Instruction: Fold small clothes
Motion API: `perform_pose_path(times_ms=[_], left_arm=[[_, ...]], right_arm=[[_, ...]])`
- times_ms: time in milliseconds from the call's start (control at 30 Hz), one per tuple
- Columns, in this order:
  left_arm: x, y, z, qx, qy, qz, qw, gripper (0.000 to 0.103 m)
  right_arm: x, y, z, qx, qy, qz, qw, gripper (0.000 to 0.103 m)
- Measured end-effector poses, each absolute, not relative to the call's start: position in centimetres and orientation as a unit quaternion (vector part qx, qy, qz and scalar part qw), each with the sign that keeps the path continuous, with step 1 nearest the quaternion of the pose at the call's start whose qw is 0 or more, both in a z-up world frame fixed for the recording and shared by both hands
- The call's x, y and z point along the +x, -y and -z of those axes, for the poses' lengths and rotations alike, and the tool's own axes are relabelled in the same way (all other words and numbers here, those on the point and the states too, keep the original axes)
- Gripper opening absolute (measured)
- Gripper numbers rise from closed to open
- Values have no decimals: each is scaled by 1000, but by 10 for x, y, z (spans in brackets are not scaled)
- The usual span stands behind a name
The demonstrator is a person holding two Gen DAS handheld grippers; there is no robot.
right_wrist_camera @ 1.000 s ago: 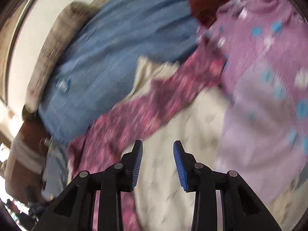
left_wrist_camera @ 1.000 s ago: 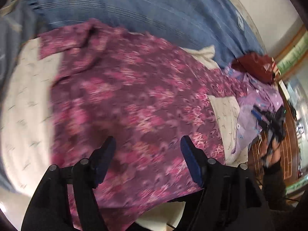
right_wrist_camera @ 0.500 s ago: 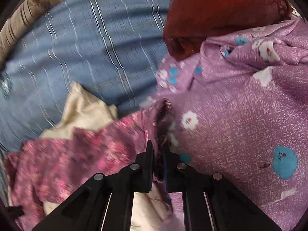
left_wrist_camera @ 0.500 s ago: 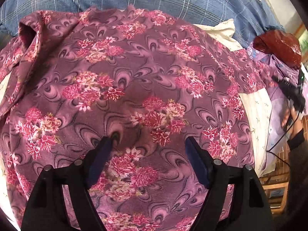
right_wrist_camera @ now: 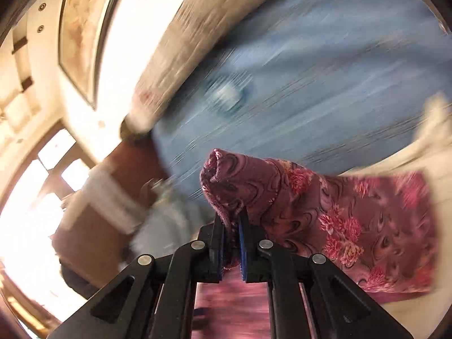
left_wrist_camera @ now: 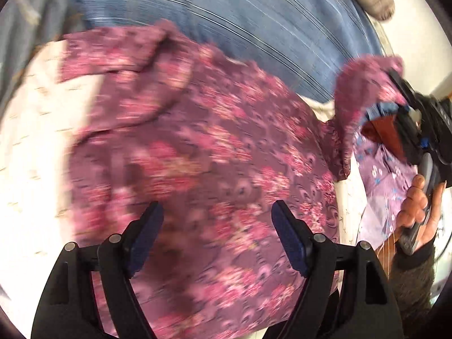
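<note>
A maroon floral garment lies spread over a cream cloth on the bed. My left gripper hovers just above its near part, jaws wide open with nothing between them. At the right of the left wrist view my right gripper, held in a person's hand, lifts the garment's far corner off the bed. In the right wrist view the right gripper is shut on that bunched maroon floral edge, and the cloth trails off to the right.
A blue striped bedsheet covers the bed behind. A lilac flowered garment and a dark red cloth lie at the right. A rolled beige pillow sits along the wall, under a framed picture.
The right gripper closed on the floral garment's corner and has swung it up and across the bed. The left gripper pulled back a little, jaws still open.
</note>
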State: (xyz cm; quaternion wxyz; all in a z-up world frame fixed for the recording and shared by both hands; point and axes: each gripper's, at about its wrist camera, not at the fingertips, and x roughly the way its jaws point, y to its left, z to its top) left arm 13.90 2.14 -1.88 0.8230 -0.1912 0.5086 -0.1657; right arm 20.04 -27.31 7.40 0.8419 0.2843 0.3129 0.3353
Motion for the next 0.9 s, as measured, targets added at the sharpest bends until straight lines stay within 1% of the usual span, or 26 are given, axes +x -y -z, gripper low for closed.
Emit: perform_pose_path(times_ms=[167, 200, 300, 367, 433, 467, 500, 533, 567, 700, 833, 900], left_arm=[[125, -68, 21, -218, -501, 130, 827, 79], [122, -76, 23, -225, -501, 122, 827, 79], [116, -93, 28, -243, -505, 110, 821, 79], [116, -96, 30, -254, -508, 111, 816, 79], [120, -92, 29, -256, -507, 120, 814, 79], [121, -89, 28, -254, -507, 125, 815, 79], [124, -83, 27, -252, -506, 133, 814, 79], [127, -78, 27, -251, -506, 140, 813, 79], [131, -70, 29, -251, -508, 147, 811, 79], [156, -37, 40, -246, -523, 150, 802, 79], [178, -22, 60, -265, -548, 143, 780, 79], [185, -14, 62, -259, -552, 129, 782, 79]], right_arm=[[212, 140, -15, 284, -397, -389, 781, 8], [211, 118, -3, 274, -413, -391, 776, 12], [212, 70, 31, 228, -478, -386, 755, 19], [208, 64, 39, 194, -500, -366, 761, 19], [201, 85, 29, 210, -479, -382, 761, 20], [195, 105, 22, 219, -464, -384, 767, 25], [184, 126, 15, 227, -449, -381, 776, 38], [174, 149, 10, 236, -438, -370, 784, 46], [166, 181, 9, 251, -429, -347, 795, 58], [147, 267, 27, 314, -431, -285, 797, 59], [139, 321, 79, 414, -449, -248, 752, 59], [141, 332, 105, 464, -442, -233, 731, 59]])
